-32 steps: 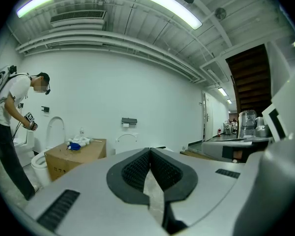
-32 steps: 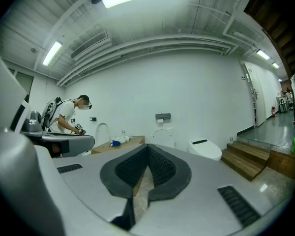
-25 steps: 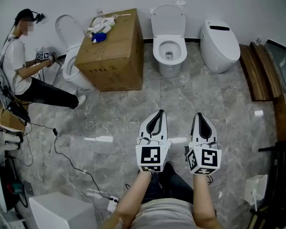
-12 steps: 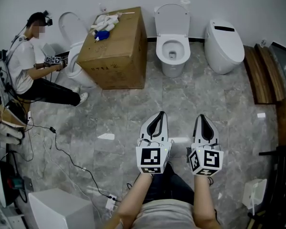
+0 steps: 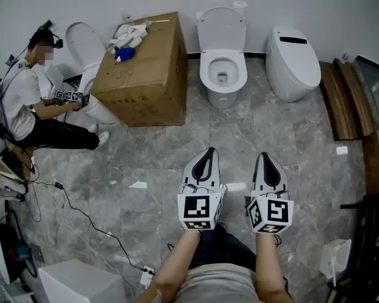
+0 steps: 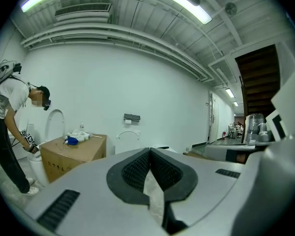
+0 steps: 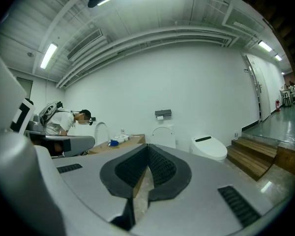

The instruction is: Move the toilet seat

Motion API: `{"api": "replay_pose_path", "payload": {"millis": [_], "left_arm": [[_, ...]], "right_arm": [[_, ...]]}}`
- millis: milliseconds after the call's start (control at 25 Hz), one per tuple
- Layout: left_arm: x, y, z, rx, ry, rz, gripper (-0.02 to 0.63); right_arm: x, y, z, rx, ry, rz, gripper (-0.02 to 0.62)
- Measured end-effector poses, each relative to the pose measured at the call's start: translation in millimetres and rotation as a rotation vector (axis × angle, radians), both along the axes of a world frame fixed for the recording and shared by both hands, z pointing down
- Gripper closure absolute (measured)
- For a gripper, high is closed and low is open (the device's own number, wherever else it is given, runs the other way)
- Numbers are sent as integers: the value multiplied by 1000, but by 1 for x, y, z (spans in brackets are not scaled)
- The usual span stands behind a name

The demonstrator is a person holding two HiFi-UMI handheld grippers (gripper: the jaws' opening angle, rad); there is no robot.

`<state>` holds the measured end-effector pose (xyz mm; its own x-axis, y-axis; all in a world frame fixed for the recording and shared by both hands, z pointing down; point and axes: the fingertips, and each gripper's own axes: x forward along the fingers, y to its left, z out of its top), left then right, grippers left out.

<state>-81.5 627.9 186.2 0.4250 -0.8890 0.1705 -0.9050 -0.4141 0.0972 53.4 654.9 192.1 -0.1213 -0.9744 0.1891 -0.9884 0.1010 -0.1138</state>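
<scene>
A white toilet (image 5: 222, 73) stands against the far wall with its seat and lid (image 5: 222, 28) raised; the lid (image 7: 162, 135) also shows in the right gripper view. My left gripper (image 5: 208, 151) and right gripper (image 5: 266, 155) hover side by side over the marble floor, well short of the toilet and pointing toward it. Both are shut with nothing between the pads. In the left gripper view the left gripper (image 6: 150, 150) shows its jaws closed together. The right gripper (image 7: 148, 146) looks the same in its own view.
A big cardboard box (image 5: 141, 68) with rags on top stands left of the toilet. A closed smart toilet (image 5: 293, 55) sits to its right, wooden steps (image 5: 341, 93) beyond. A person (image 5: 25, 100) with grippers crouches at another toilet (image 5: 87, 74) far left. Cables (image 5: 76, 213) trail across the floor.
The head view has drifted slightly, so the toilets and box sit a little differently in frame. The person at the left has leaned in closer to their toilet. My grippers have stayed shut and almost still.
</scene>
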Motion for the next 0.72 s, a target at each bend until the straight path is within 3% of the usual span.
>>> {"api": "replay_pose_path", "payload": {"millis": [720], "left_arm": [[-11, -170, 11, -43, 3, 43, 592]], "right_arm": [[-12, -169, 3, -27, 15, 37, 580]]}}
